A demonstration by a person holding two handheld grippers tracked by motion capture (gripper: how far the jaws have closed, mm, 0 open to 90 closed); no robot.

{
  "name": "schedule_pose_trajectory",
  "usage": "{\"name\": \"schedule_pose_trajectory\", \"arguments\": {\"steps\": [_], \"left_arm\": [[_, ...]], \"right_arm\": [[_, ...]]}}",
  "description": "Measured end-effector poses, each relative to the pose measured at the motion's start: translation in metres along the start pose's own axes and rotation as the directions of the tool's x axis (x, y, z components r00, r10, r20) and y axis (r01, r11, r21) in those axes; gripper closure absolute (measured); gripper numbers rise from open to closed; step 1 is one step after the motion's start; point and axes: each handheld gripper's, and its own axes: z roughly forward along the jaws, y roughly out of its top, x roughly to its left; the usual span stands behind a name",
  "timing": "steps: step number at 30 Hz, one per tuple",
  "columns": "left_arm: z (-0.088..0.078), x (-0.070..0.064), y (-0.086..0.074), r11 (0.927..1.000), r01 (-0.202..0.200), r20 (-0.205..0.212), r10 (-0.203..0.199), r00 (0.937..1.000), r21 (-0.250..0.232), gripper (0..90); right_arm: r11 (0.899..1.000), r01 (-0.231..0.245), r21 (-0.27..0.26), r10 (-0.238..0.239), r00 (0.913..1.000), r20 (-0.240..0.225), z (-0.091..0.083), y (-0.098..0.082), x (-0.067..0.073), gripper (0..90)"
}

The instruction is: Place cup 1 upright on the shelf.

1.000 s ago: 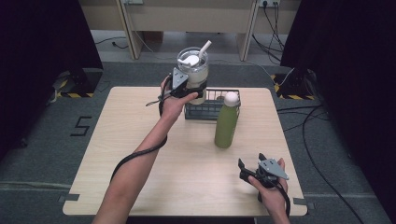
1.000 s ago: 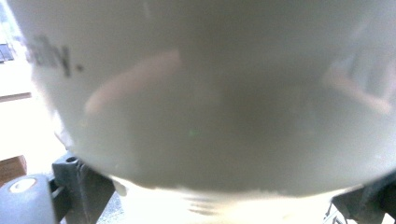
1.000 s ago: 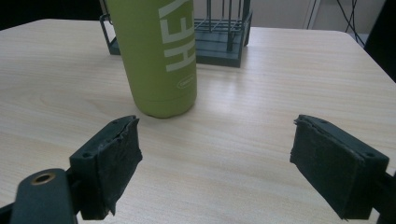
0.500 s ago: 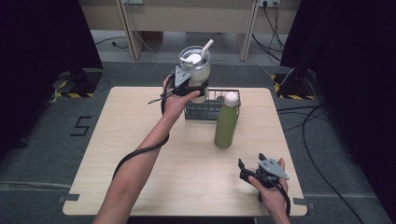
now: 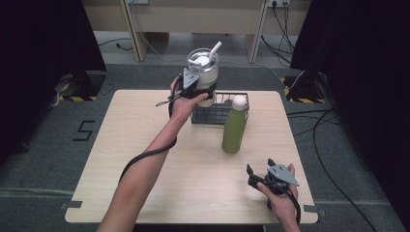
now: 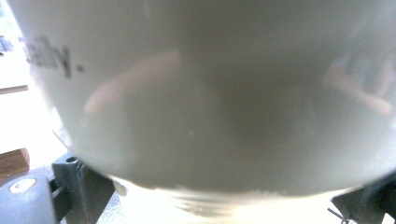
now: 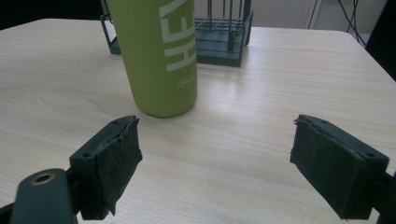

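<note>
A clear tumbler (image 5: 205, 77) with a white lid and straw hangs in the air over the back of the table, above the left end of a dark wire basket (image 5: 222, 113). My left gripper (image 5: 199, 91) is shut on its lower body. In the left gripper view the tumbler (image 6: 201, 116) is pressed close, milky white, between the two jaws at the bottom corners. A green bottle (image 5: 235, 130) with a white cap stands upright just in front of the basket. My right gripper (image 5: 259, 168) rests open near the front right of the table, with the bottle (image 7: 159, 51) ahead of it and nothing between its fingers.
The light wooden table (image 5: 145, 130) has bare room on its left half and in front of the bottle. The wire basket (image 7: 224, 42) stands behind the bottle. Cables lie on the floor at the right, and dark curtains hang on both sides.
The left gripper has carried the tumbler slightly to the right, over the basket's left end. The right gripper and the bottle have stayed where they were.
</note>
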Motion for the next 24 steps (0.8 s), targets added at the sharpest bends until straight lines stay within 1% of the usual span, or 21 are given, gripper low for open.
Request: {"name": "schedule_pose_trajectory", "arguments": {"steps": [9,11,13,15,21,24], "left_arm": [[0.007,-0.001,-0.003,1.0,0.004,0.001,-0.004,1.0,0.009,8.9],[0.008,-0.001,-0.004,0.9999,0.002,0.001,-0.002,1.0,0.013,8.9],[0.009,-0.001,-0.005,0.9999,0.0,-0.003,0.0,1.0,0.014,8.9],[0.01,-0.001,-0.006,0.9999,0.006,-0.003,-0.006,1.0,0.016,8.9],[0.013,0.001,-0.009,0.9996,-0.002,-0.011,0.002,0.9999,0.028,8.9],[0.015,0.001,-0.01,0.9996,0.002,-0.012,-0.002,0.9999,0.03,8.9]], "right_arm": [[1.0,0.006,0.0,-0.006,1.0,0.001,0.0,0.0,0.0,15.4],[1.0,0.0,0.003,0.0,1.0,-0.002,0.0,-0.001,0.0,15.4],[1.0,0.001,0.003,-0.001,1.0,-0.003,0.0,-0.001,0.001,15.4],[1.0,0.001,0.005,0.0,1.0,-0.004,0.0,-0.001,0.001,15.4],[1.0,0.004,0.007,-0.004,1.0,-0.006,0.001,-0.001,0.001,15.4],[1.0,0.004,0.006,-0.004,1.0,-0.005,0.001,-0.001,0.0,15.4]]}}
